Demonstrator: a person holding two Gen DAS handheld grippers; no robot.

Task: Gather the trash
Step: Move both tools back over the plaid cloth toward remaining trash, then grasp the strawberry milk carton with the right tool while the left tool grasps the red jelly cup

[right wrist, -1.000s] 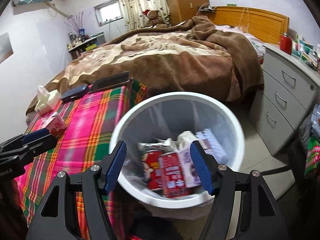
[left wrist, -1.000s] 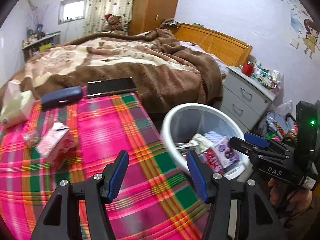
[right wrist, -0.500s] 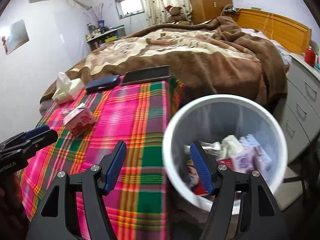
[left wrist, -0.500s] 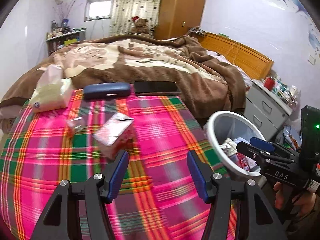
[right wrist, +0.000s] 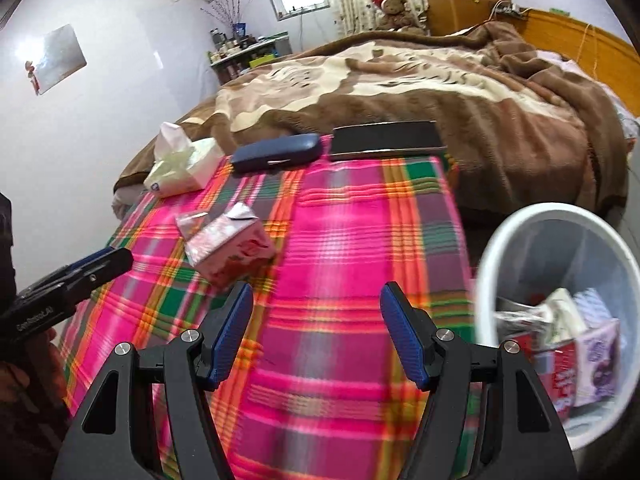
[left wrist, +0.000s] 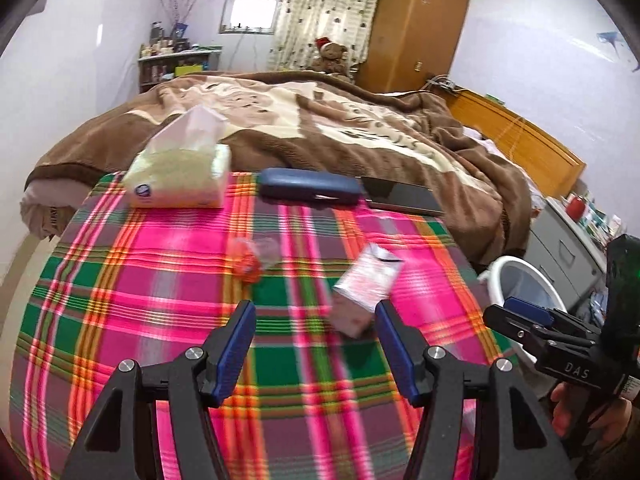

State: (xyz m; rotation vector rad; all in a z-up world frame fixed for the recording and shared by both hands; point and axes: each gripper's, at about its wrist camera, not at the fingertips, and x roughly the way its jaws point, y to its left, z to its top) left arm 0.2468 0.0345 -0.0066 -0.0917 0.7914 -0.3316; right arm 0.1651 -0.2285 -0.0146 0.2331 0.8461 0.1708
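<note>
both claws swung from bin toward carton

Lower frame: you have bare plaid cloth.
Centre right: carton blocks you.
Centre: wrapper lies ahead.

Both grippers held out, tilted downward, jaws parted and empty.

The left gripper fills the bottom of its own view, blue pads standing apart with nothing between them; in the right wrist view it juts in from 9 o'clock, a hand wrapped round its handle. The right gripper is likewise spread wide and holds nothing; in the left wrist view it shows at 4 o'clock, tips pointing toward 10 o'clock, with a hand gripping below it.
</note>
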